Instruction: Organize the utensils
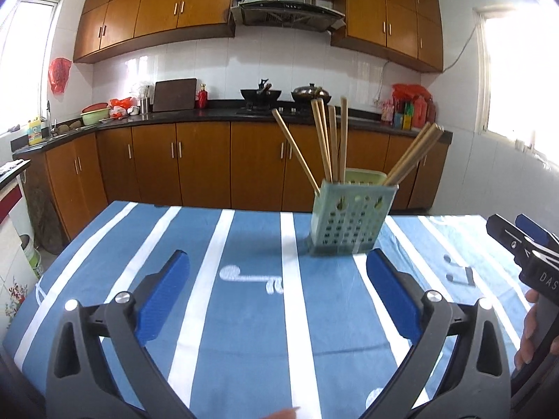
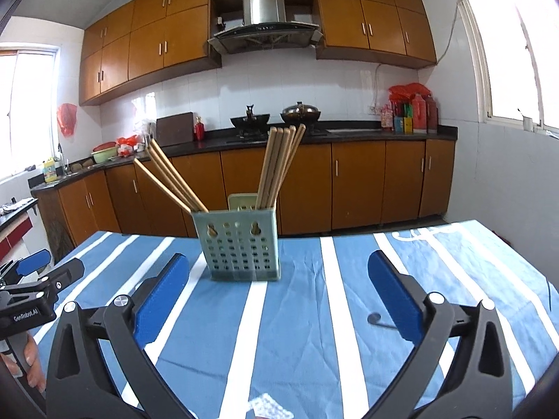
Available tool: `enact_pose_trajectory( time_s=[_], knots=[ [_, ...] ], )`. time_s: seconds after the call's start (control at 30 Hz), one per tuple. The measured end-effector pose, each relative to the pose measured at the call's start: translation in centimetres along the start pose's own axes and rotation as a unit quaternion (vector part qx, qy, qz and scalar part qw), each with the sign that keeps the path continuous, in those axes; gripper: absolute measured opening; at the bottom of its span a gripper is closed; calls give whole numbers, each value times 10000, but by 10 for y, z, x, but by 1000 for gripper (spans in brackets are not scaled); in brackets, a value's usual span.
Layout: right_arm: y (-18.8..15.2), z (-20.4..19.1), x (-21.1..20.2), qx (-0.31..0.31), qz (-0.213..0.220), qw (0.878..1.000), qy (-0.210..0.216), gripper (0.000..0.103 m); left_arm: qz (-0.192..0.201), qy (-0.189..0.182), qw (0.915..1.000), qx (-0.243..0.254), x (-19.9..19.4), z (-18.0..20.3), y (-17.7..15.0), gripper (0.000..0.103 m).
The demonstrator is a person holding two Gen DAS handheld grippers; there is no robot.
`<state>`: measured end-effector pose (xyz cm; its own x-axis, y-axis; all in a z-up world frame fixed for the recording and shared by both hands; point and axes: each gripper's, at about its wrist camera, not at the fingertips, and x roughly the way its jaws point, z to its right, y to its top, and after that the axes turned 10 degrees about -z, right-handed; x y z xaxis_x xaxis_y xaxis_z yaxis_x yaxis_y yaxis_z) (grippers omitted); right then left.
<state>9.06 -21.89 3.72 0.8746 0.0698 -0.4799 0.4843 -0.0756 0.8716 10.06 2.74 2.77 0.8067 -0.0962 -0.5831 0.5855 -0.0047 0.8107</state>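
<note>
A pale green perforated utensil holder (image 1: pixel 351 218) stands upright on the blue-and-white striped tablecloth (image 1: pixel 251 314), with several wooden chopsticks (image 1: pixel 326 139) standing in it, fanned left and right. In the right wrist view the holder (image 2: pixel 241 244) is straight ahead, its chopsticks (image 2: pixel 279 167) in two bunches. My left gripper (image 1: pixel 277 262) is open and empty, short of the holder and to its left. My right gripper (image 2: pixel 277 262) is open and empty, just short of the holder. Each gripper shows at the edge of the other's view: the right one (image 1: pixel 520 234), the left one (image 2: pixel 49 269).
The table's far edge (image 2: pixel 349 235) lies just behind the holder. Beyond it are brown kitchen cabinets (image 2: pixel 307 188), a dark counter with two woks (image 2: pixel 276 118) and bottles (image 2: pixel 415 113), and a range hood (image 2: pixel 263 24). A small bucket (image 1: pixel 33 256) stands on the floor at left.
</note>
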Motion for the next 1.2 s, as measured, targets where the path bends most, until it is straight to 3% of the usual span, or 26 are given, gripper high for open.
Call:
enact_pose_trajectory(
  time_s=[0.23,1.2],
  knots=[
    [-17,0,2,-24,-273,9996,-30,101,-78,-24,10000,33,0,4,-16,99],
    [-49,-5,6,-75,-580,9983,-79,101,-163,28,9998,100,4,10,-40,99]
  ],
)
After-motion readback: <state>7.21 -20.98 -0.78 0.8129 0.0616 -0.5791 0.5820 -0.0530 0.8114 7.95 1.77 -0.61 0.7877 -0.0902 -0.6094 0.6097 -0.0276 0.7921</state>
